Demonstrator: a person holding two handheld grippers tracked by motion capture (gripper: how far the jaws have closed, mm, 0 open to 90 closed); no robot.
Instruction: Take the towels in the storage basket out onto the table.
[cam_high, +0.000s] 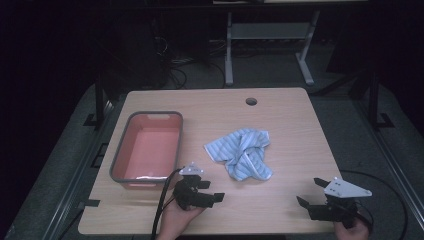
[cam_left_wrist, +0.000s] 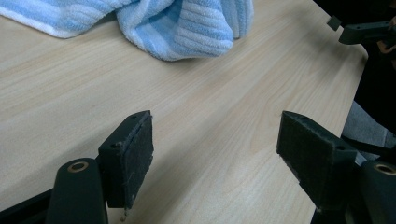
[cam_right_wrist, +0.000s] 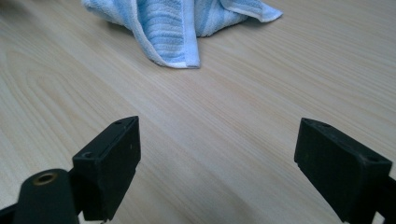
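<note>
A crumpled light-blue striped towel (cam_high: 242, 152) lies on the middle of the wooden table (cam_high: 290, 125). My left gripper (cam_high: 212, 190) rests low near the front edge, just left of and below the towel, jaws wide apart and empty. My right gripper (cam_high: 310, 192) sits at the front right, also open with nothing in it. In the left gripper view the left gripper (cam_left_wrist: 219, 149) faces bare wood, with the towel (cam_left_wrist: 182, 25) beyond it. The right gripper (cam_right_wrist: 215, 158) points at the towel (cam_right_wrist: 173, 25) across bare tabletop.
A pink tub with a grey rim (cam_high: 148, 149) stands empty at the table's left. A round cable hole (cam_high: 251, 101) is near the far edge. Cables trail from both grippers. The other gripper (cam_left_wrist: 366, 30) shows at the table's edge in the left gripper view.
</note>
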